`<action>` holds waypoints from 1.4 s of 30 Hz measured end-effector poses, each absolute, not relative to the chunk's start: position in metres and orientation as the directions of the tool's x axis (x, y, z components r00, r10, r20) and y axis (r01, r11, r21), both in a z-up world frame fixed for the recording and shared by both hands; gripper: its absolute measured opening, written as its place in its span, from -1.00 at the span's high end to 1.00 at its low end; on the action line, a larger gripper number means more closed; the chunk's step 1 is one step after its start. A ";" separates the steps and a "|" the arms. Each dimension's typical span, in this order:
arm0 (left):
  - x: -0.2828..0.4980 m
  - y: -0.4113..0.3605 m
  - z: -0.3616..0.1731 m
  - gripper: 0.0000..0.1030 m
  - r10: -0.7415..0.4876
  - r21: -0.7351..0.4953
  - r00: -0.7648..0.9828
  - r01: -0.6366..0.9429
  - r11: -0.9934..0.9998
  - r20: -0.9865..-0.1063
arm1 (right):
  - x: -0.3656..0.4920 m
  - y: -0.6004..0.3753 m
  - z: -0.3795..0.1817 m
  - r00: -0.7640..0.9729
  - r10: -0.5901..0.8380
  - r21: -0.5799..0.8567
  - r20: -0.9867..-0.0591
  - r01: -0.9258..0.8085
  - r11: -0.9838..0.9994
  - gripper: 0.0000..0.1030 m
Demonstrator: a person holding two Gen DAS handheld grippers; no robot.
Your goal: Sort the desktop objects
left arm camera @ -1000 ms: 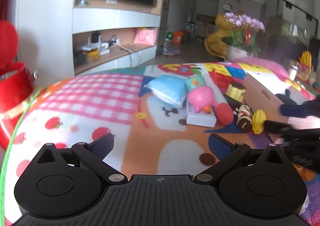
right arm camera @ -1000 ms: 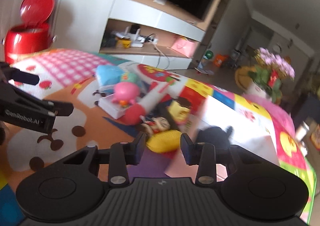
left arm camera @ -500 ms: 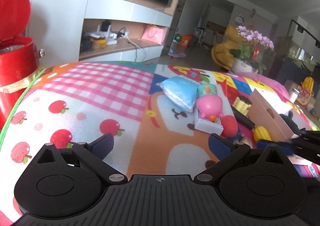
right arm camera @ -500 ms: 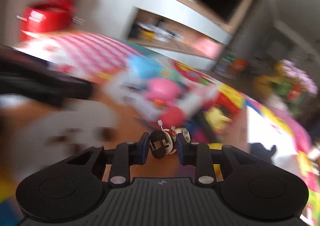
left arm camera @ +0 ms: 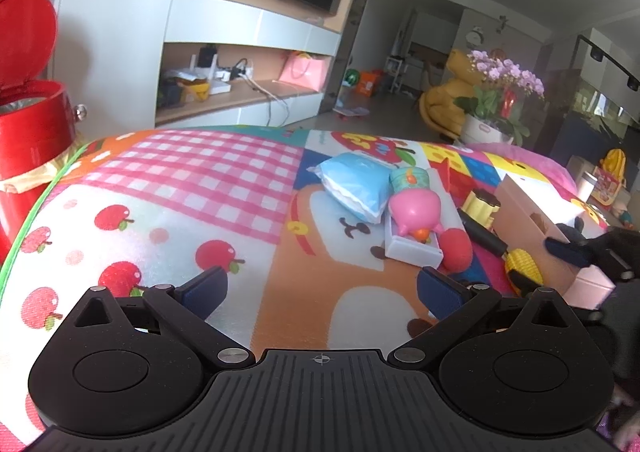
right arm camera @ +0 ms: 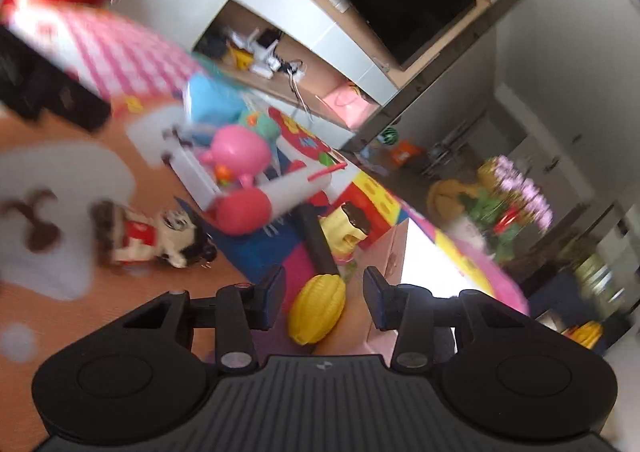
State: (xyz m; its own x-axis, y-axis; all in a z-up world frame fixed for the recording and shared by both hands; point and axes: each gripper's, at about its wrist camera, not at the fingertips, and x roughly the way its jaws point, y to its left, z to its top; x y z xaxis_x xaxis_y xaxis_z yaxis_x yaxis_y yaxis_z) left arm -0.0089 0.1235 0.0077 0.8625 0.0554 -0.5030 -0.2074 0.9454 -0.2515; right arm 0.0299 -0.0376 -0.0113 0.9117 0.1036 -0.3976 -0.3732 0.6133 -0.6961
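Toys are lying in a cluster toward the far right part of a colourful play mat (left arm camera: 208,188) that covers the counter. Nearest the right gripper (right arm camera: 324,294) is a yellow corn-shaped toy (right arm camera: 317,311), lying on the mat between its dark blue fingers (right arm camera: 273,294). The fingers are spreading apart and neither pad is pressing on the corn, so nothing is being gripped. Just right of the corn, a cardboard box (right arm camera: 390,248) is standing with its open top lit brightly; this is probably where sorted items go. Left of the corn, a small doll in a red top (right arm camera: 156,236) is lying on its side. Beyond it are a red ball (right arm camera: 240,210), a pink pig toy (right arm camera: 240,152) sitting in a white tray (right arm camera: 196,168), a teal cup, a light blue pouch (right arm camera: 212,104) and a yellow stool-shaped toy (right arm camera: 346,226).

The left gripper (left arm camera: 322,290) is hovering over the near middle of the mat, its fingers (left arm camera: 206,286) wide apart and empty, well short of the cluster.

To do this step well, the right fingers should be straddling the corn across its narrow middle, low to the mat, before squeezing, since its rounded body could be rolling or squirting out sideways.
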 end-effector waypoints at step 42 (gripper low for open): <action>0.000 0.027 0.005 -1.00 -0.126 -0.066 0.814 0.107 0.992 -0.568 | 0.018 -0.185 0.032 0.755 0.338 -0.092 -0.561 -0.463 0.882 -0.46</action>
